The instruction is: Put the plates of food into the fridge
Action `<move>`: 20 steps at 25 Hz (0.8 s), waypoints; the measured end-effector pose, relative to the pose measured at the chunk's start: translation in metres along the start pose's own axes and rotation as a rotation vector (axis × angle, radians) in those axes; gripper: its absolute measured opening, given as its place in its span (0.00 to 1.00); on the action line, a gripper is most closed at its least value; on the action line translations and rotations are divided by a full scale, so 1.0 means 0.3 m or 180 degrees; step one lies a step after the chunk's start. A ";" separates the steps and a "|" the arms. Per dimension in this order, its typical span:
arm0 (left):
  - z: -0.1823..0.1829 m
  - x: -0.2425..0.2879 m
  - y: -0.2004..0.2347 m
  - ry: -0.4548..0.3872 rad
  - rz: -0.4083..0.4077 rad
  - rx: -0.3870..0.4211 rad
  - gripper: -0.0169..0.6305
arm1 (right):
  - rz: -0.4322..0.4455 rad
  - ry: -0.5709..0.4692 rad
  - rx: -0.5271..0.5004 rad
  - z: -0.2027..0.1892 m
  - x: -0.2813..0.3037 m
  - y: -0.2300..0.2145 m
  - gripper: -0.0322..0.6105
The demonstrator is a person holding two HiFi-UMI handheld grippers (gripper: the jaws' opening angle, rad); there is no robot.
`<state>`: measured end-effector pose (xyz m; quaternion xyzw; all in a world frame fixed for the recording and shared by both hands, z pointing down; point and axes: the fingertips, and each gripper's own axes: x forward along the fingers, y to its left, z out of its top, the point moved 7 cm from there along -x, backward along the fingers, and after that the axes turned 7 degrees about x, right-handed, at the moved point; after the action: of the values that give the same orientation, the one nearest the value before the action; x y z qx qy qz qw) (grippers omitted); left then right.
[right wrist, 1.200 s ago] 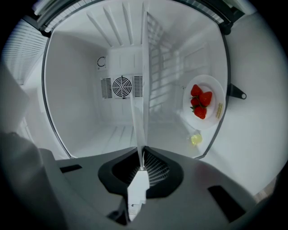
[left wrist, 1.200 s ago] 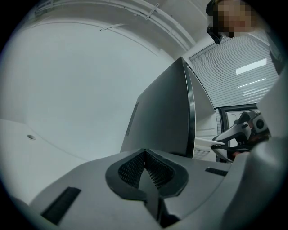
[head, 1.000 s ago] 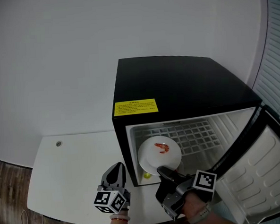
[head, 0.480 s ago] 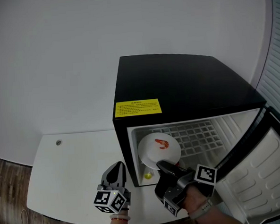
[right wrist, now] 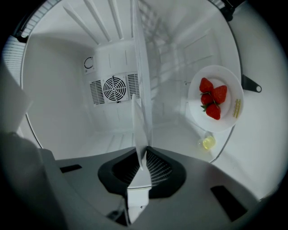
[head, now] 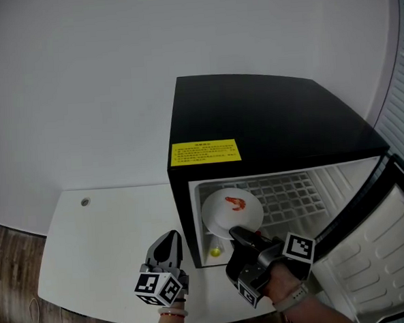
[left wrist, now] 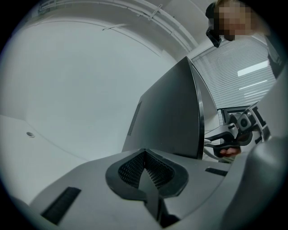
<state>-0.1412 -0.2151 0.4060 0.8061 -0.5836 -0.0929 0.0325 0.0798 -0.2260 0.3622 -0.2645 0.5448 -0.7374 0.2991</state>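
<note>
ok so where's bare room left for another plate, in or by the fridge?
Free: wire shelf right of the shrimp plate held by the right gripper; white table left of the fridge. Crowded: below the shelf, with strawberry plate and small yellow item.

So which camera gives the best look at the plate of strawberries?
The right gripper view: the plate of strawberries lies in full sight inside the fridge. In the head view the shrimp plate hides it; the left gripper view shows only the fridge's outside.

Black fridge [head: 267, 112] with yellow label [head: 205, 152]; white plate [head: 216, 223] bearing red food [head: 235, 203]; white table [head: 105, 245].
</note>
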 end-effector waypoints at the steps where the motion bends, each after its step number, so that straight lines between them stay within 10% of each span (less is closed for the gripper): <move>1: -0.002 0.000 0.001 0.0005 0.0001 -0.0004 0.04 | -0.0004 -0.0006 -0.0020 0.001 0.002 0.001 0.08; 20: -0.006 0.004 0.004 0.0009 -0.0043 -0.0034 0.04 | 0.0100 0.0007 -0.0303 -0.010 0.002 0.024 0.21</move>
<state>-0.1417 -0.2168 0.4079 0.8099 -0.5776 -0.0950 0.0370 0.0782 -0.2262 0.3545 -0.2690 0.5837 -0.7061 0.2972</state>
